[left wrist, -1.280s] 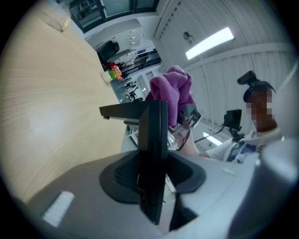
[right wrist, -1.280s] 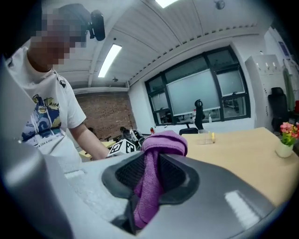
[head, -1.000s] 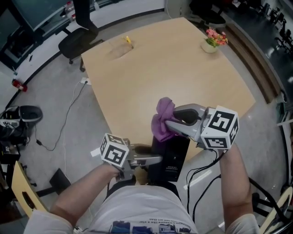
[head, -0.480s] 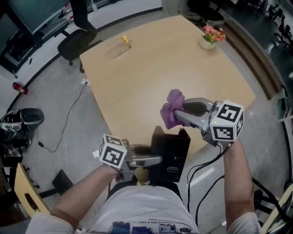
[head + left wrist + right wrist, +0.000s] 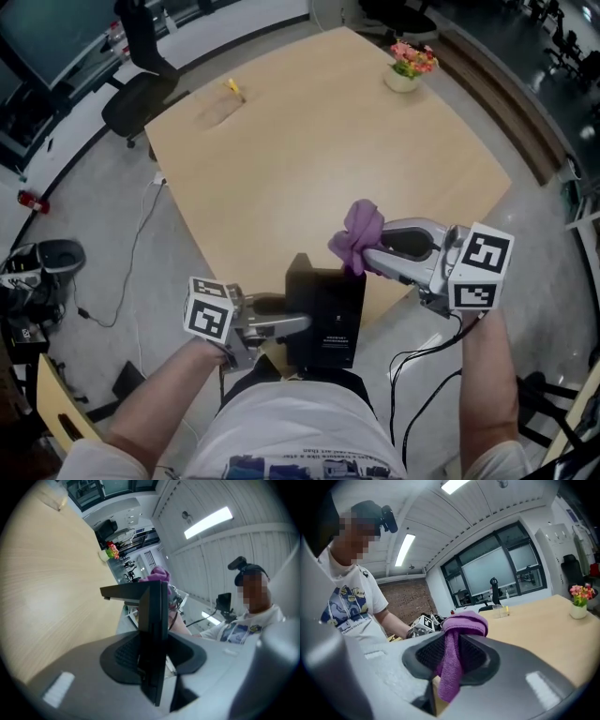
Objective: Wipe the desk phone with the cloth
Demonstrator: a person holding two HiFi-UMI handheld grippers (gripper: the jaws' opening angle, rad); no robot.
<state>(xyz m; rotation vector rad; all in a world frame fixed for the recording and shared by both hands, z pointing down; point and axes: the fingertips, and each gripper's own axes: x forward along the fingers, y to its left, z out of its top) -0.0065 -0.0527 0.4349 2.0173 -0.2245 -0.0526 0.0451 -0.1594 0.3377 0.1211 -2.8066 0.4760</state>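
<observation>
My left gripper (image 5: 296, 324) is shut on the black desk phone (image 5: 328, 319), which it holds at the near edge of the wooden table (image 5: 309, 150). In the left gripper view the phone (image 5: 153, 634) stands edge-on, clamped between the jaws of that gripper (image 5: 152, 656). My right gripper (image 5: 367, 255) is shut on a bunched purple cloth (image 5: 359, 232), which hangs just above the phone's upper right corner. Seen from the right gripper view, the cloth (image 5: 454, 660) droops between that gripper's (image 5: 452, 657) jaws, apart from the phone.
A small pot of flowers (image 5: 405, 66) stands at the table's far right corner. A yellow item (image 5: 232, 89) lies at the far left. An office chair (image 5: 131, 94) and a floor cable (image 5: 131, 253) are to the left. Cables (image 5: 422, 361) trail under my right arm.
The right gripper has carried the cloth to the right and slightly up, off the phone's top edge. The left gripper has kept the phone still.
</observation>
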